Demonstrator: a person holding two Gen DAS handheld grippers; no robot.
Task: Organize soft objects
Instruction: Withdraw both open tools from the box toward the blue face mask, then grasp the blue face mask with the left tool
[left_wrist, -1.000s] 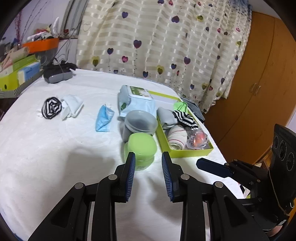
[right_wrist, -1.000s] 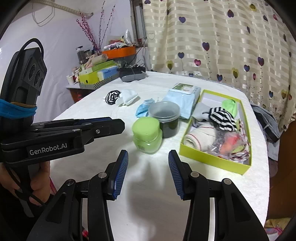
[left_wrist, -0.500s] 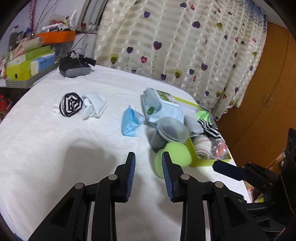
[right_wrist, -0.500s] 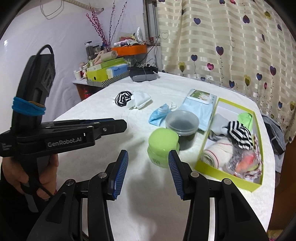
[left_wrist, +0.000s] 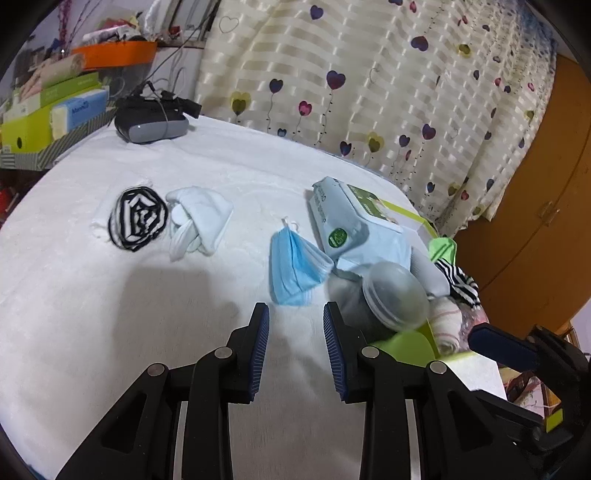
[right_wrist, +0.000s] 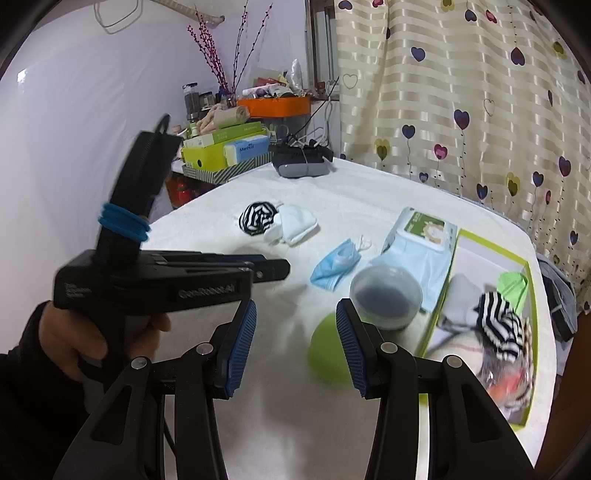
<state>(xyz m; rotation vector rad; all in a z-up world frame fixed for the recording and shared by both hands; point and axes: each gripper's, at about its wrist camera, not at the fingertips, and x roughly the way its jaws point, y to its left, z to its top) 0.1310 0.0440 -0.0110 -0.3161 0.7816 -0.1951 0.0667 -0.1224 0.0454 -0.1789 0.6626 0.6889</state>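
Note:
A blue face mask (left_wrist: 295, 266) lies on the white table just beyond my left gripper (left_wrist: 294, 314), which is open with nothing between its fingers. Further left sit a rolled black-and-white striped sock (left_wrist: 137, 218) and a white sock (left_wrist: 199, 221), touching each other. My right gripper (right_wrist: 296, 314) is also open and empty above the table, with a green jar (right_wrist: 328, 350) just past its right finger. The yellow-green box (right_wrist: 491, 243) at the right holds a striped sock (right_wrist: 498, 325), a green cloth (right_wrist: 511, 284) and other rolled soft items.
A wet-wipes pack (left_wrist: 354, 221) leans on the box beside a clear tub with a grey lid (left_wrist: 391, 295). A grey headset (left_wrist: 151, 125) lies at the table's far edge, with stacked boxes (left_wrist: 55, 110) on a shelf to its left. A hand (right_wrist: 92, 339) holds the left gripper.
The left gripper has swung left, from facing the green jar to facing the blue mask. The right gripper has moved in towards the jars. Both stay open and empty.

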